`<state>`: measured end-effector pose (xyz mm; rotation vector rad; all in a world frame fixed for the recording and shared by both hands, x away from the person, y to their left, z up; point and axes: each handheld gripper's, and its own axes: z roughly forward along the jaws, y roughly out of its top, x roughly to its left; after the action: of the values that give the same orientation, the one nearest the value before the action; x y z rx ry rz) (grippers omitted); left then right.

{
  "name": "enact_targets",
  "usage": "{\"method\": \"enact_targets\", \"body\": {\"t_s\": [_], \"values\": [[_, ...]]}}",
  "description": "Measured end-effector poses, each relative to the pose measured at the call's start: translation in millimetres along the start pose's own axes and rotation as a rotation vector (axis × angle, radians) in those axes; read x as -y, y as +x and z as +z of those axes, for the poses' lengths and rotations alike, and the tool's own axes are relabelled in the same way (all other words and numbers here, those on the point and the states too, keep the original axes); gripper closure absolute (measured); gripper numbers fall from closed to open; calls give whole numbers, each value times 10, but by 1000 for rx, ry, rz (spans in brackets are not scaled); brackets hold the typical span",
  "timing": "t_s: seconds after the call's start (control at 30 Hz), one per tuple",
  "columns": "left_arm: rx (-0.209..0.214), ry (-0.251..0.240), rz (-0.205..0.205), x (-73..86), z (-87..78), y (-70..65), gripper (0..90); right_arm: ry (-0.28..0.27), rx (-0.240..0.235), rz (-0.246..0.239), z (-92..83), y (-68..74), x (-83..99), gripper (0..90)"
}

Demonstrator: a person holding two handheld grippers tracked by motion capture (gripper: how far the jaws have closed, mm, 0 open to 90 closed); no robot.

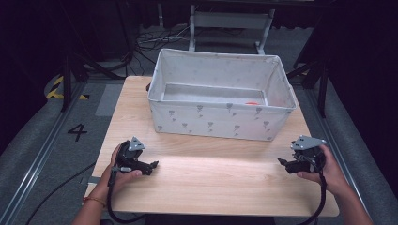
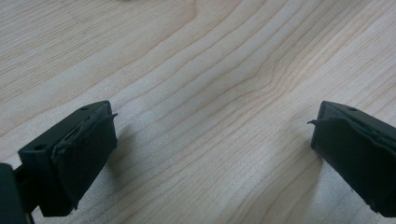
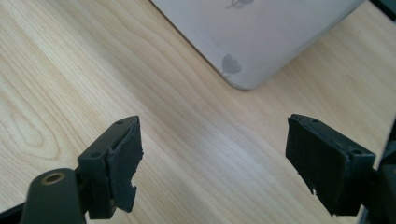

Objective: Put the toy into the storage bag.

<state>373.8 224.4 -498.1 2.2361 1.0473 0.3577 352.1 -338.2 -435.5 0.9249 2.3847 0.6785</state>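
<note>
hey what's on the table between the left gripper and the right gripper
Nothing: in the high view, bare wooden table runs from the left gripper to the right gripper. The fabric bin sits farther back.

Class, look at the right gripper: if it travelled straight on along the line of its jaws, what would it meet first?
Probably the fabric bin: the right gripper, jaws open, looks over bare wooden table toward the bin's near corner. It tilts downward, though, so it might touch the tabletop first.

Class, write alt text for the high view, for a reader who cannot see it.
A white fabric bin stands on a wooden table, with something orange just visible inside. Nearer the camera, a person's hands rest a left gripper and a right gripper on the table, apart from the bin.
</note>
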Motion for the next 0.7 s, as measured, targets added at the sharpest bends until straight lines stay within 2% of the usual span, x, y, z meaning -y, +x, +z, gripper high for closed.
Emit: {"method": "enact_targets", "body": {"t_s": [0.2,0.33,0.43,0.6,0.7], "values": [[-1,0,2,0,-1,1,6,-20,-12,34,88,13,173,189],[-2,0,2,1,-1,1,6,-40,-10,80,151,26,318,190],[-4,0,0,2,-2,-1,6,-67,-38,133,179,30,428,197],[-5,-1,-1,2,-1,-1,5,-59,-43,162,221,53,612,201],[-4,-1,-1,2,-1,-1,5,-81,-59,196,198,68,702,203]]}}
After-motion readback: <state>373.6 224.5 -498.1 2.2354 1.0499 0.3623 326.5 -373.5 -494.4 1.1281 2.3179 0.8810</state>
